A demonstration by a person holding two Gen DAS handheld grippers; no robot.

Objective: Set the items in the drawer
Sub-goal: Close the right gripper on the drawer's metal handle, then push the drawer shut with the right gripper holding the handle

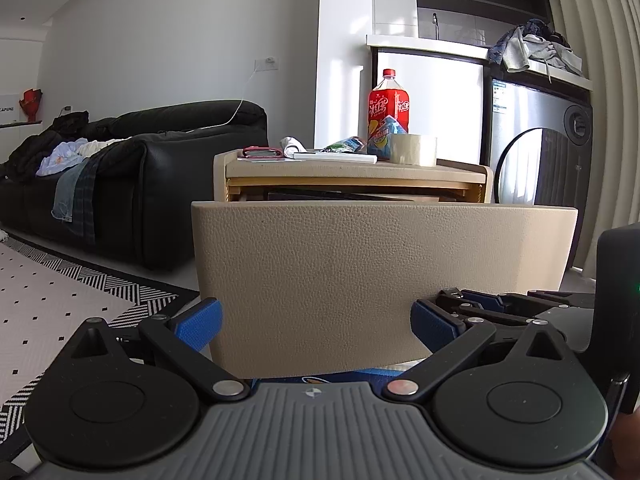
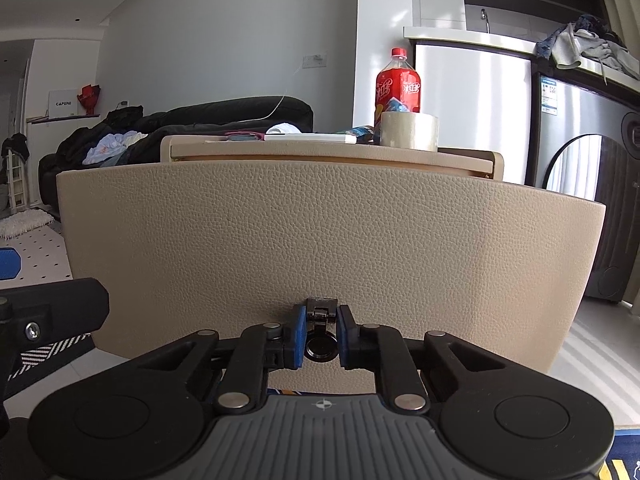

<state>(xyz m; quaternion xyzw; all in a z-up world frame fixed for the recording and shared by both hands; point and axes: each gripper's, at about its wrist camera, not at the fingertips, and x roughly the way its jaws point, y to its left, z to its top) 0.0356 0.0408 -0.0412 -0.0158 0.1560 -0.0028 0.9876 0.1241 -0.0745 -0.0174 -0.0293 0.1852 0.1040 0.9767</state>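
Right wrist view: the right gripper [image 2: 319,336] has its fingers closed on the black handle [image 2: 319,322] of the drawer [image 2: 320,240], which looks partly pulled out. The left gripper [image 1: 316,320] waits open, holding nothing. Next I think comes a straight pull, then fetching the tape roll [image 2: 409,130] from the desk [image 2: 460,156].

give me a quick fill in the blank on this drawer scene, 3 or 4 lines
1. The right gripper is shut on the drawer's black ____.
2. The left gripper has its jaws ____, with nothing between them.
3. The drawer front is covered in textured ____-coloured material.
4. On the cabinet top, the roll of tape stands in front of a ____ bottle.

Missing words: handle; open; beige; red
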